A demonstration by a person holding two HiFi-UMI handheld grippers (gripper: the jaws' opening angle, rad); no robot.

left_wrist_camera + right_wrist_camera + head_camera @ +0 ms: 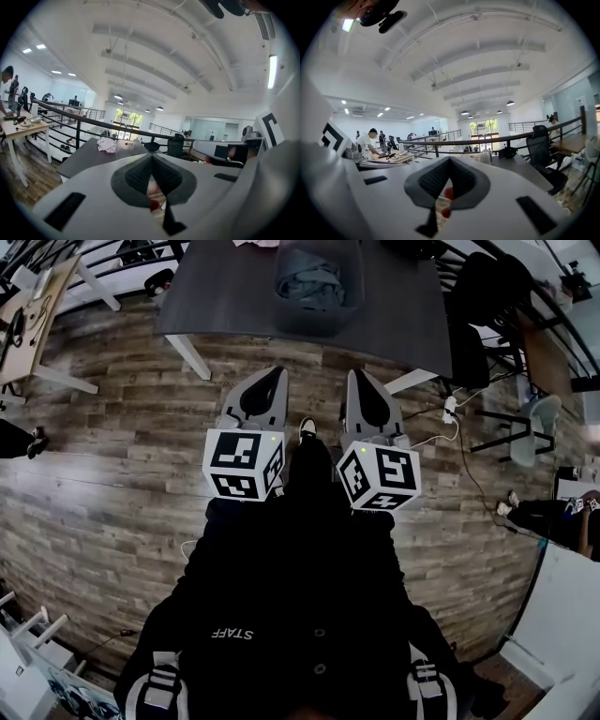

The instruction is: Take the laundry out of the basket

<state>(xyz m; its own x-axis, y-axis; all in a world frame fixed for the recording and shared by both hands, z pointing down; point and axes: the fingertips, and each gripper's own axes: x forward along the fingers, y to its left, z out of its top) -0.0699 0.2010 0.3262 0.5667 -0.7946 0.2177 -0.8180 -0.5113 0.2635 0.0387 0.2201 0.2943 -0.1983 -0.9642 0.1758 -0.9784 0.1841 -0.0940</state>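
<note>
left claw (269,381) and right claw (361,382) both closed, empty; laundry (309,282) in basket (349,310) looks soft, light: pinch a top fold

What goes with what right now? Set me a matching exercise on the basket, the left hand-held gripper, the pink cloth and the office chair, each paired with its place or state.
Things:
1. basket
2. left hand-held gripper
3. pink cloth
4. office chair

Places or states:
a. jaws shut, nothing between them
b. on the floor beside the table's right end
c. on the dark table, laundry inside
d. loose on the table's far edge, outside the basket

Pairs: 1-c, 2-a, 3-d, 4-b
</note>
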